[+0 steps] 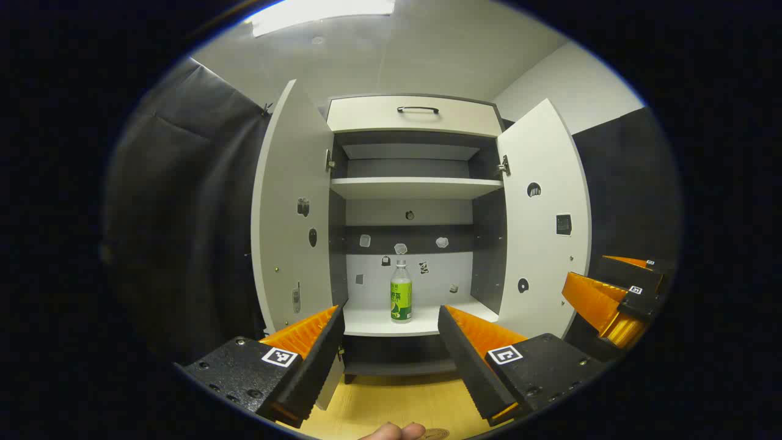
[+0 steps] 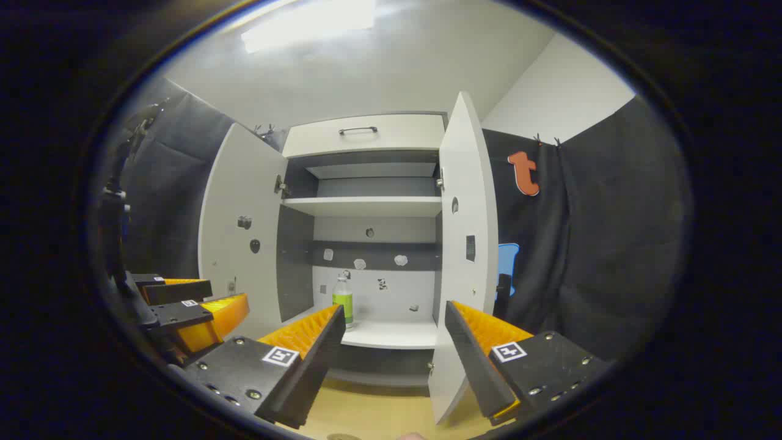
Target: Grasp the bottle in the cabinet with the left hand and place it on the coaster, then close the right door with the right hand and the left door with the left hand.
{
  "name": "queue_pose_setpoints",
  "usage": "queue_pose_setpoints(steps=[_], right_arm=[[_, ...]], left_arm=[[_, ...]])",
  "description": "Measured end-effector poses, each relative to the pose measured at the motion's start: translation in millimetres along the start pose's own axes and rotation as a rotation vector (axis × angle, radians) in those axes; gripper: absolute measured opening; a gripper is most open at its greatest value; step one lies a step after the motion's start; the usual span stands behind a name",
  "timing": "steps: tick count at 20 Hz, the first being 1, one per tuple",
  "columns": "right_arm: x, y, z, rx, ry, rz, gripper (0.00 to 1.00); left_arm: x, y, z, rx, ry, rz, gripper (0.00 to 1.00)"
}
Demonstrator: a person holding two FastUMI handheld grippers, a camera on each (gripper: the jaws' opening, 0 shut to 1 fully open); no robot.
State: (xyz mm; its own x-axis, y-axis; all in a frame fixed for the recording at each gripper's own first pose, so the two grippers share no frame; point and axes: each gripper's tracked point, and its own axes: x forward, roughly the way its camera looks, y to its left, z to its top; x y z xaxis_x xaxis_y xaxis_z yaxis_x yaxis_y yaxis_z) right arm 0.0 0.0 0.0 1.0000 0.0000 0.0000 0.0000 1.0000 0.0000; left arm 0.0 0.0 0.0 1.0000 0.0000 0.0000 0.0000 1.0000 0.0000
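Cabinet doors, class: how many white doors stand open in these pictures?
2. The white left door stands swung open on the cabinet's left side; the white right door stands swung open on its right side. The drawer front above, with its dark handle, is no door.

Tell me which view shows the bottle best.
The left gripper view: the bottle stands centred and unobstructed on the cabinet's bottom shelf. In the right gripper view it appears smaller, off-centre, its base partly hidden behind a finger.
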Motion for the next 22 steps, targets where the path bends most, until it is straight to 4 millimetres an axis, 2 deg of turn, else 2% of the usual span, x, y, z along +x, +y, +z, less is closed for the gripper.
queue_pose_setpoints(steps=[1,5,6,7,16,18,22], right_arm=[[3,1,-1,0.003,0.003,0.003,0.99],[18,-3,-1,0.007,-0.002,-0.012,0.99],[22,-3,-1,0.009,-0.002,-0.017,0.94],[25,-4,0,0.011,-0.003,-0.018,0.99],[54,-5,-13,0.002,0.004,-0.023,0.99],[62,-3,-16,0.005,0.005,-0.019,0.99],[78,-3,-22,0.006,0.012,-0.016,0.99]], left_arm=[[6,-1,1,-0.001,0.001,-0.008,0.97],[25,0,8,-0.002,-0.009,-0.024,0.97],[28,-1,7,-0.013,-0.008,-0.032,0.97],[33,-2,7,-0.021,-0.006,-0.04,0.97],[78,-3,-14,-0.009,0.032,-0.081,0.97],[95,2,-20,-0.011,0.032,-0.07,0.97],[142,9,-31,-0.057,0.032,-0.036,0.97]])
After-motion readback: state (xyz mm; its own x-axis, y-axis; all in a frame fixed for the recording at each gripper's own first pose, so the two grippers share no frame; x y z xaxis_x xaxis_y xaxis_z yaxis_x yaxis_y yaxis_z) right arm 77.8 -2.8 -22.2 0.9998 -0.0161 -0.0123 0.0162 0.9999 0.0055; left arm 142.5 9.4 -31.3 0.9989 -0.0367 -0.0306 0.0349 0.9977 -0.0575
